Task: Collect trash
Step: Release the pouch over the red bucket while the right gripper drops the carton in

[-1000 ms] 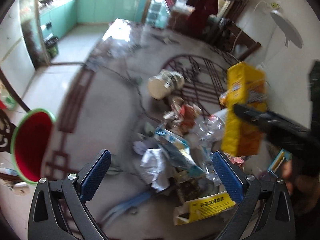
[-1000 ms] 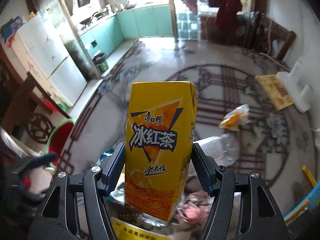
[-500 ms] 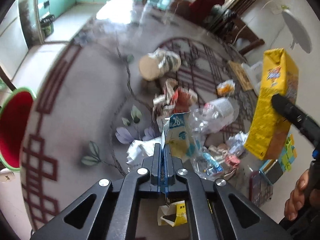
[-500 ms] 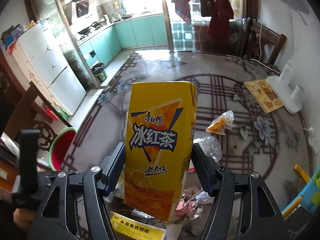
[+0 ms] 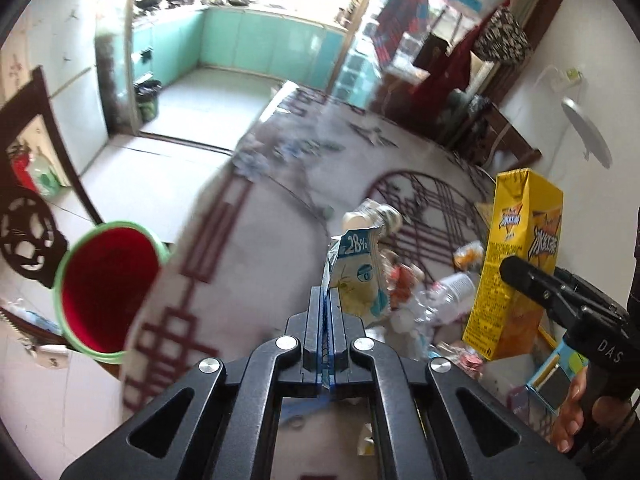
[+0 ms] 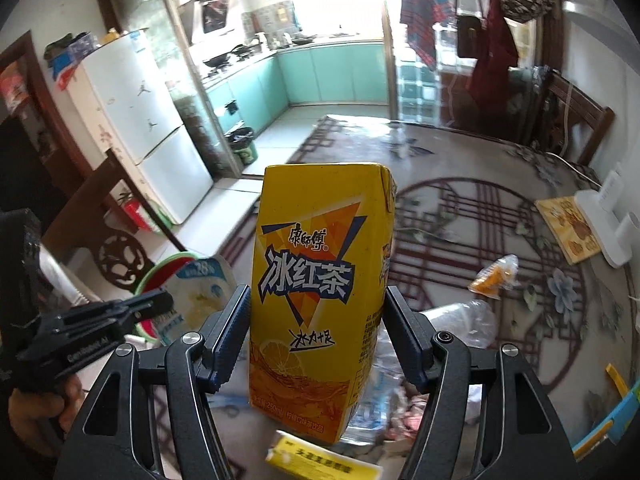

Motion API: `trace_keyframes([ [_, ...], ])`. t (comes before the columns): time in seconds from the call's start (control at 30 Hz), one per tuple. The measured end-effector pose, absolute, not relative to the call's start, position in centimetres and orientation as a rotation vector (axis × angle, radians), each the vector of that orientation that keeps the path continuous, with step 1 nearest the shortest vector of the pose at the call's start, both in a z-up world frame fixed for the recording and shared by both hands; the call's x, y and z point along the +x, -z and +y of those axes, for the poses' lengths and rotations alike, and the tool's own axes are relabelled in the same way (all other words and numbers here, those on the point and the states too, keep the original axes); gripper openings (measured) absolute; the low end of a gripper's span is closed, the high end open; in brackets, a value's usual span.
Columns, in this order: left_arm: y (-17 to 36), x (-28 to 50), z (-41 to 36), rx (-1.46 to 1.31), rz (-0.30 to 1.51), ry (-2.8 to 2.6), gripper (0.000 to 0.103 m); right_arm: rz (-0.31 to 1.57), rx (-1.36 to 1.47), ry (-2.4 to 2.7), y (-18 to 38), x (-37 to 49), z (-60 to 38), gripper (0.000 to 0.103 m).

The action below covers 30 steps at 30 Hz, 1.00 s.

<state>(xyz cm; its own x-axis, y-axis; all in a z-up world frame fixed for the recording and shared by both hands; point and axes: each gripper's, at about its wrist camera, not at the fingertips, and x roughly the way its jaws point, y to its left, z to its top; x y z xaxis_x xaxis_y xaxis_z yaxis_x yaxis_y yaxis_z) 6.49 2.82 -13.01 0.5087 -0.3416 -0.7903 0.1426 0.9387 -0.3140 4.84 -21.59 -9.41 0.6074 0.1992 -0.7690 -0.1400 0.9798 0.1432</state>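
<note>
My left gripper (image 5: 326, 312) is pinched fully together on the edge of a flattened white wrapper (image 5: 360, 276) printed "28%", lifted above the patterned table (image 5: 240, 248). My right gripper (image 6: 316, 336) clamps a yellow iced-tea carton (image 6: 320, 292) upright between both pads, also clear of the table. The red bin with a green rim (image 5: 106, 284) sits low to the left. The remaining litter pile (image 5: 436, 308) looks like bottles and wrappers, though it's blurred.

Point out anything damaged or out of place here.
The torn wrapper pinched in the left gripper has a ragged top edge. Trash still litters the table: a crushed clear bottle and an orange packet.
</note>
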Motion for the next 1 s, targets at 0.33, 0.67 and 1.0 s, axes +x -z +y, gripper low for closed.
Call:
trace_keyframes([
  [0.33, 12.1, 7.4, 10.9, -0.207, 0.936, 0.23, 0.001, 0.892, 0.049, -0.235, 9.5, 6.4, -14.7, 0.065],
  [0.67, 13.1, 10.7, 18.0, -0.226, 0.939, 0.229, 0.001, 0.911, 0.047, -0.213, 10.0, 8.3, -8.8, 0.065],
  [1.0, 16.3, 12.3, 25.6, -0.248, 0.985, 0.144, 0.001, 0.981, 0.043, -0.281, 12.3, 10.4, -1.5, 0.065],
])
